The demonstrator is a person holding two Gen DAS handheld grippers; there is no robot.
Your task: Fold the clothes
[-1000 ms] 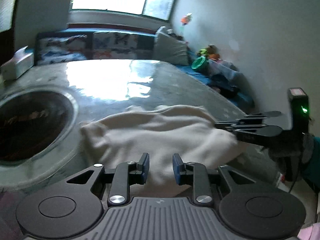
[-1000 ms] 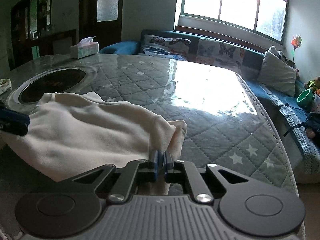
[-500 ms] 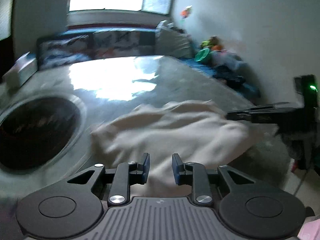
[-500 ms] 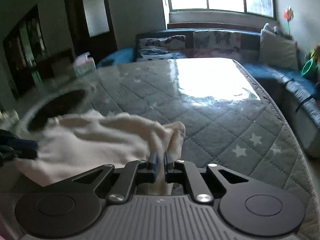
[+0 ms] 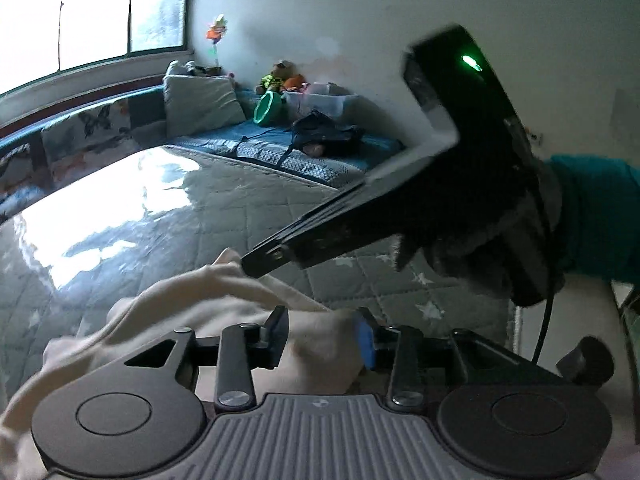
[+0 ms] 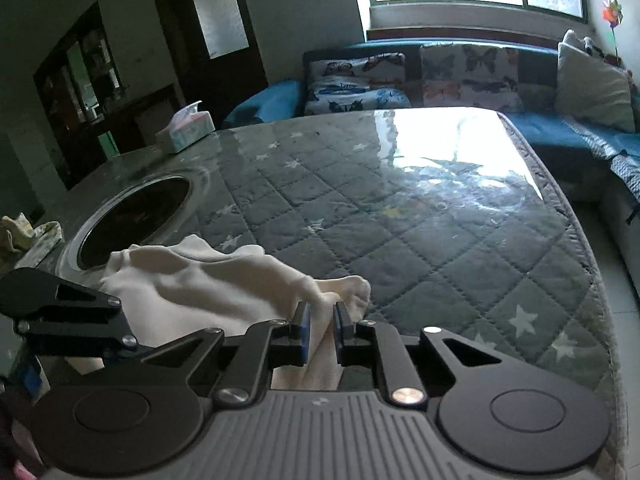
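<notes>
A cream garment (image 6: 192,280) lies bunched on the grey quilted table cover (image 6: 420,232), near the front edge. My right gripper (image 6: 320,330) is shut on a fold at the garment's right end, and cloth runs down between its blue pads. In the left wrist view the right gripper (image 5: 256,266) comes in from the right, held by a hand with a teal sleeve (image 5: 596,224), and lifts that edge. My left gripper (image 5: 322,338) stands open low over the garment (image 5: 180,312), with cloth showing in the wide gap between its fingers.
A round dark inset (image 6: 136,216) sits in the table behind the garment, with a tissue box (image 6: 186,128) beyond it. A crumpled cloth (image 6: 24,232) lies at the far left. A blue sofa with butterfly cushions (image 6: 400,76) runs along the far and right sides.
The left gripper has swung right toward the right gripper, and its fingers stand wider apart. The right gripper has risen with the garment's end, and the cloth has bunched up.
</notes>
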